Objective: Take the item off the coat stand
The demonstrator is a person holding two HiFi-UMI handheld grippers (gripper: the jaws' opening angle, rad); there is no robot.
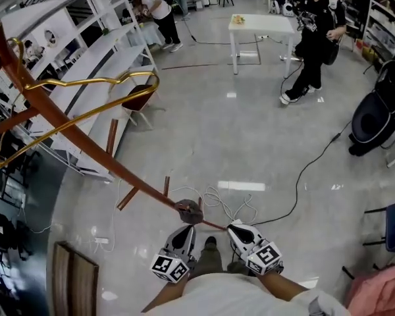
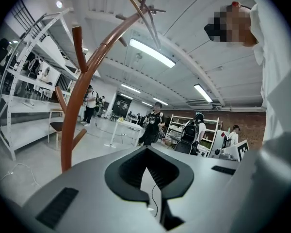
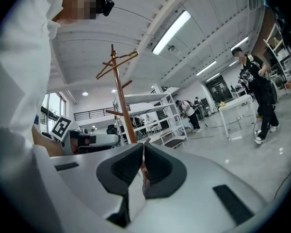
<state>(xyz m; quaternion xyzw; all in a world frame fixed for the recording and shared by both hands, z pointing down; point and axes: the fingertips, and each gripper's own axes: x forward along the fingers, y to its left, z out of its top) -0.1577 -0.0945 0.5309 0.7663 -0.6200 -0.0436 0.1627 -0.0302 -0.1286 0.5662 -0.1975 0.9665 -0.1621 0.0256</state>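
The brown wooden coat stand (image 1: 66,127) slants from the top left of the head view down to its round base (image 1: 189,210) on the floor. A gold wire hanger (image 1: 85,84) hangs on its upper pegs. My left gripper (image 1: 186,230) and right gripper (image 1: 237,229) are held low, close to my body, just behind the base. Both are shut with nothing between the jaws. In the left gripper view the stand's pole (image 2: 75,110) rises ahead of the left gripper (image 2: 146,149), with the hanger (image 2: 150,13) high above. The right gripper (image 3: 143,143) looks toward the stand (image 3: 121,101) and the hanger (image 3: 117,63).
White shelving (image 1: 85,38) runs along the left, with a chair (image 1: 138,101) beside it. A white table (image 1: 260,25) stands at the back. A person in black (image 1: 316,38) stands at the right and another person (image 1: 158,8) by the shelves. Cables (image 1: 303,176) cross the floor. A wooden board (image 1: 72,282) is at lower left.
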